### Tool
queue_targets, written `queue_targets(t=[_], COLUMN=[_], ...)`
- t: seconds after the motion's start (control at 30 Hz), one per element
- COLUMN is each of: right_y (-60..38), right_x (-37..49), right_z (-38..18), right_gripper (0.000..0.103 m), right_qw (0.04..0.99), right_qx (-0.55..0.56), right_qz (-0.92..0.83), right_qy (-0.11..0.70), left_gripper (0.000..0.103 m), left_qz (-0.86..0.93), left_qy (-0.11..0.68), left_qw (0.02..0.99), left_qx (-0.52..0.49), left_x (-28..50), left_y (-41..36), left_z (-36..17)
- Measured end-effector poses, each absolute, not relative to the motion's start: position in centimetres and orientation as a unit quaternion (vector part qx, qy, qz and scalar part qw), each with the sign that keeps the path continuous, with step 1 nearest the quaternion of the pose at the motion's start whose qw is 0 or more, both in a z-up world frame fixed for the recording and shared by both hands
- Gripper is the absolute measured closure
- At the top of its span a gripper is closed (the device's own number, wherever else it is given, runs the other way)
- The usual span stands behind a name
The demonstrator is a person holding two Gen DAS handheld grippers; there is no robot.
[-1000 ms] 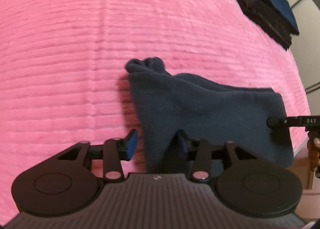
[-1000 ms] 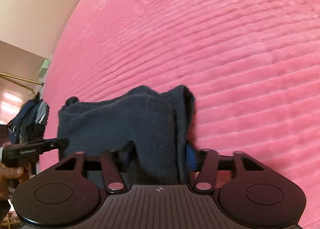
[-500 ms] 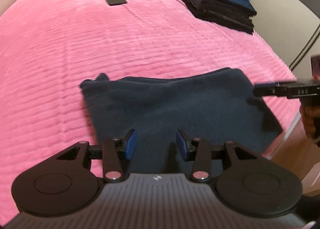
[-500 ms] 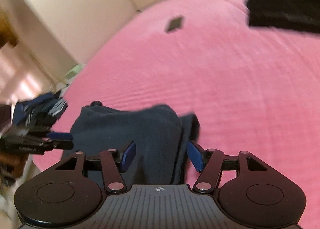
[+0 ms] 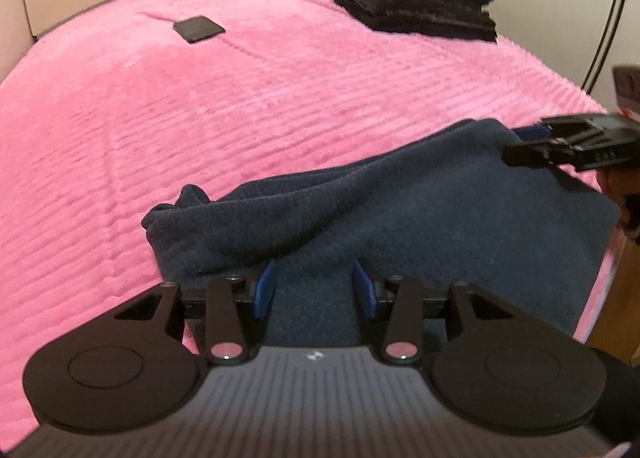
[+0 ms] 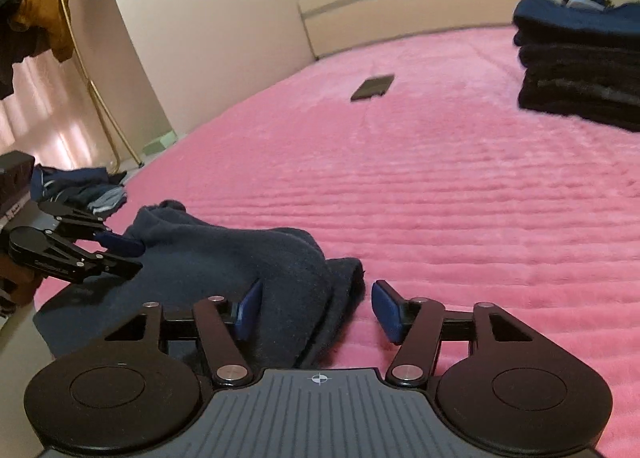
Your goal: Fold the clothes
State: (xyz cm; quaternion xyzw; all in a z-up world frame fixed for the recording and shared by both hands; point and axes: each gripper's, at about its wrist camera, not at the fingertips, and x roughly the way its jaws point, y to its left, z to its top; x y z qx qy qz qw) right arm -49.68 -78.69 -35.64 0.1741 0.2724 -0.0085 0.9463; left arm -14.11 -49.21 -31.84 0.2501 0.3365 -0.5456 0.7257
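The dark navy fleece garment (image 5: pixel 420 213) has a matt, napped, slightly pilled cloth surface. It lies on the pink plush bedspread (image 5: pixel 200 117), a soft fabric with fine raised ribs. The left tool (image 5: pixel 315 290) is matt black plastic with a ribbed grey body, round shiny metal pivots and blue rubbery-looking pads (image 5: pixel 265 290). The stack of folded dark clothes (image 6: pixel 580 69) looks like thick matt cloth. The small flat black rectangular object (image 5: pixel 199 29) has a smooth, dull face.

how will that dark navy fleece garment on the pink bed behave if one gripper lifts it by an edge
The dark navy fleece garment will probably sag and unfold: it already lies in soft, rumpled layers. Its napped surface on the ribbed pink bedspread suggests it drags rather than slides. It looks light for its bulk.
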Motion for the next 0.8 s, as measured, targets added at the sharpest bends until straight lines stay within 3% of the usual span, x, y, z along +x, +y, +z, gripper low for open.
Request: queue_targets(t=[0.13,0.3,0.43,0.57,0.63,0.67,0.7,0.8], right_y=[-76.0,-70.4,-65.9,-63.0,-61.9,-61.6,-61.4,-61.6], right_x=[-53.5,-57.8,-59.3,-58.5,-57.5,-57.0,-56.4,-55.2], right_z=[-32.2,-29.8,-31.0,-32.7,-33.6,-34.0,-34.5,-34.6], right_gripper=[0.045,0.045,0.045,0.045,0.045,0.047,0.064,0.080], right_qw=[0.961,0.964,0.927,0.892,0.874,0.865,0.856,0.846], right_qx=[0.129,-0.047,-0.211,-0.306,-0.346,-0.362,-0.375,-0.390], right_qz=[-0.015,0.024,0.043,0.049,0.052,0.054,0.055,0.052], right_qy=[0.245,0.260,0.308,0.328,0.338,0.343,0.350,0.360], left_gripper=[0.062,0.057,0.057,0.058,0.068,0.073,0.081,0.087], left_qz=[-0.555,-0.570,-0.560,-0.542,-0.536,-0.533,-0.533,-0.536], left_qy=[0.288,0.152,0.081,0.034,0.028,0.030,0.036,0.055], left_qw=[0.741,0.738,0.701,0.667,0.663,0.667,0.674,0.696], left_qx=[0.247,0.327,0.435,0.510,0.521,0.519,0.511,0.475], left_x=[-16.9,-23.2,-27.3,-29.0,-28.9,-28.7,-28.2,-27.0], left_y=[-46.0,-40.2,-38.0,-37.8,-38.2,-38.3,-38.5,-38.5], left_z=[-29.3,-27.4,-30.0,-33.2,-34.2,-34.3,-34.1,-32.8])
